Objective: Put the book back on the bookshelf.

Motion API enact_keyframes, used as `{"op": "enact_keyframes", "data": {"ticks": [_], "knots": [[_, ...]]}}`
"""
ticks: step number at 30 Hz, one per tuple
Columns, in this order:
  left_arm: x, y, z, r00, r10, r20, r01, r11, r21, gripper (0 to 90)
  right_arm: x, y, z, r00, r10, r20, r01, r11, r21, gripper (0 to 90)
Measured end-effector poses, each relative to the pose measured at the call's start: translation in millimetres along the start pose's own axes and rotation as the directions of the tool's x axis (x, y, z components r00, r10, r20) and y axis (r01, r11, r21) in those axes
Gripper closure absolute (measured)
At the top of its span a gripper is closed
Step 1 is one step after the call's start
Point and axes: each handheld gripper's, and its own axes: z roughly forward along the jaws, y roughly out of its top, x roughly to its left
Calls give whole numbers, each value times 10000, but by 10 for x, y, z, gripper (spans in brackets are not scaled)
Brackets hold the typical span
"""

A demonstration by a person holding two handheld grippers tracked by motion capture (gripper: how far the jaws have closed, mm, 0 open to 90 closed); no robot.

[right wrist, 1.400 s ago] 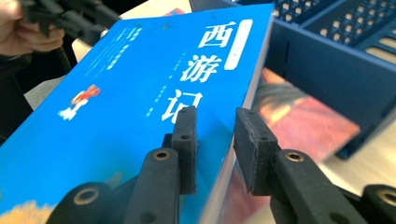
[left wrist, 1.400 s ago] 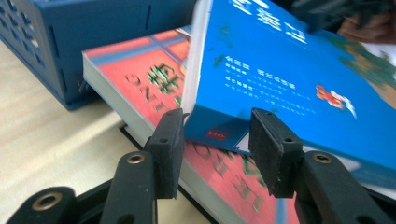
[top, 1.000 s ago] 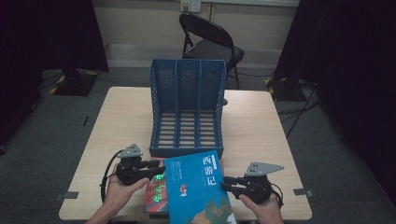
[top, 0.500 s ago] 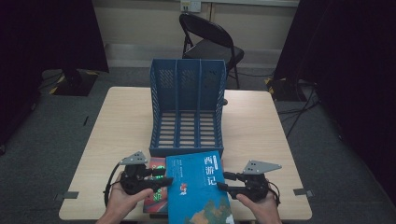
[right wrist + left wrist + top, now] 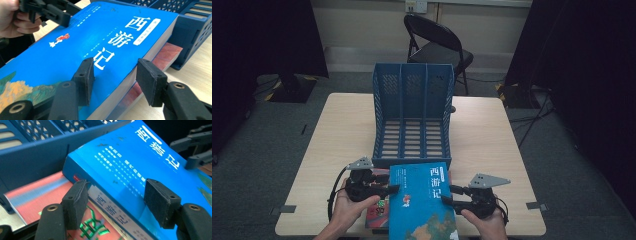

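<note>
While the blue book (image 5: 424, 202) lies atop a red book (image 5: 379, 212) at the counter's (image 5: 492, 135) near edge, both tongs — left (image 5: 393, 188), right (image 5: 447, 195) — have just been opening, straddling its edges; the blue file rack (image 5: 413, 120) stands just behind.
</note>
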Motion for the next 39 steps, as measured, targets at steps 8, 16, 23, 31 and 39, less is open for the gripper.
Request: {"op": "enact_keyframes", "data": {"ticks": [8, 16, 23, 31, 39], "knots": [[34, 23, 14, 9999, 101, -29, -101, 9999, -116, 346, 18, -4, 7, 10000, -11, 34, 11, 10000, -90, 478], [-46, -82, 13, 9986, 369, 378, -368, 9993, -52, 223, -53, 82, 135, 9997, 203, -116, -201, 9996, 223, 297], [-30, -119, 21, 9984, 216, 519, -207, 9996, -182, 223, -68, 97, 214, 9979, 636, -132, -631, 9974, 360, 236], [-85, -99, 30, 9995, 60, 304, -62, 10000, 61, 203, -84, 77, 226, 9944, 1014, -314, -1001, 9941, 411, 213], [-79, -109, 14, 9992, -91, 382, 90, 10000, 37, 225, -41, 90, 240, 9952, 974, -70, -970, 9945, 386, 231]]}}
